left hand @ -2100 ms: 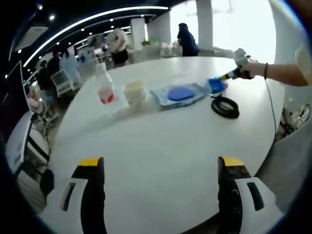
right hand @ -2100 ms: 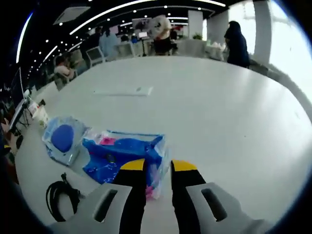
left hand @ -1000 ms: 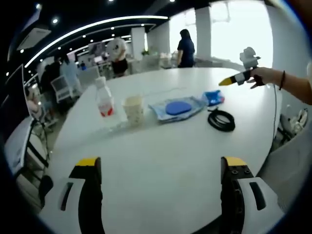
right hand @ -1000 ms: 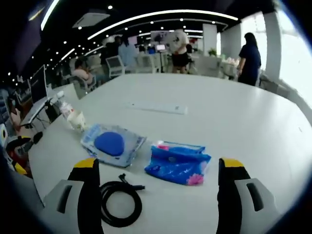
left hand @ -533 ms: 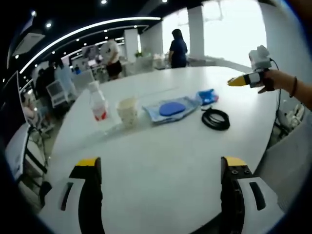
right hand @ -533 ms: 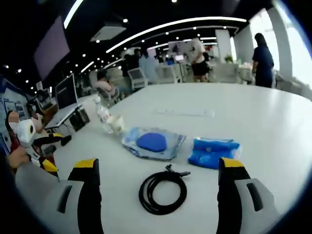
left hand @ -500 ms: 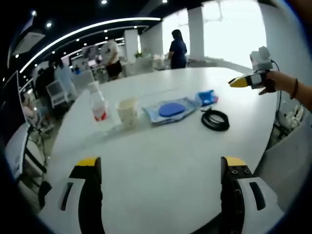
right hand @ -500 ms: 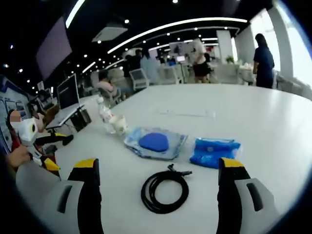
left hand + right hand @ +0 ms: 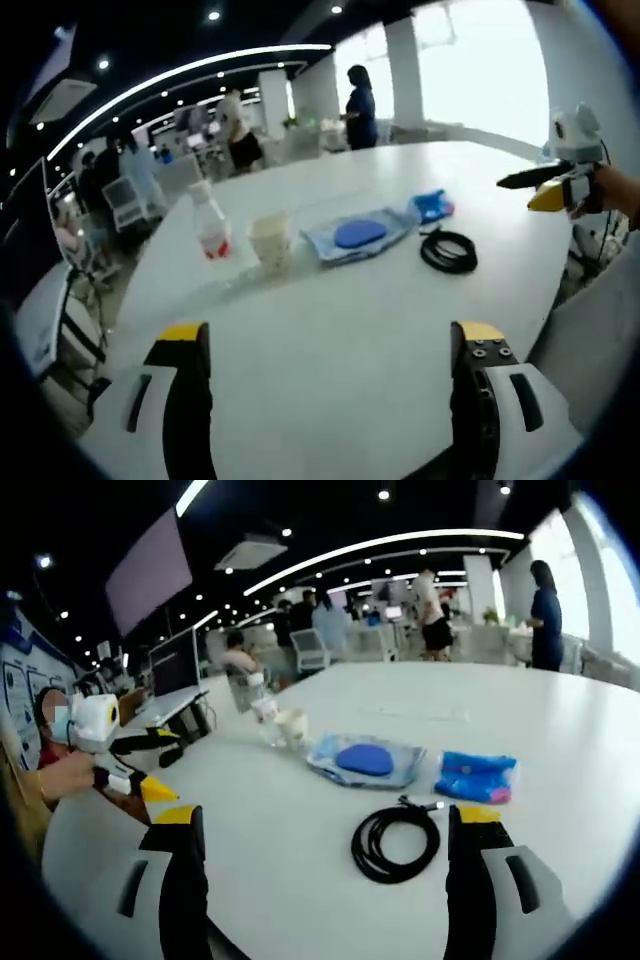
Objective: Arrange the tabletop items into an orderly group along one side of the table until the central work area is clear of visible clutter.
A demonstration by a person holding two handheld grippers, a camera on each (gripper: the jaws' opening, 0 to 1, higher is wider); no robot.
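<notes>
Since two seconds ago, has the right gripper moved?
Yes. The right gripper let go of the blue packet and pulled back, away from it, toward the table edge.

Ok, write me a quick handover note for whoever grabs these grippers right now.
Left gripper and right gripper: both open, empty, held back off the items.
On the white table, in a row: bottle, paper cup, clear pouch with blue pad, blue packet. The black cable coil lies nearer the right gripper, just off that row.
Left: tuck the cable in line.
</notes>
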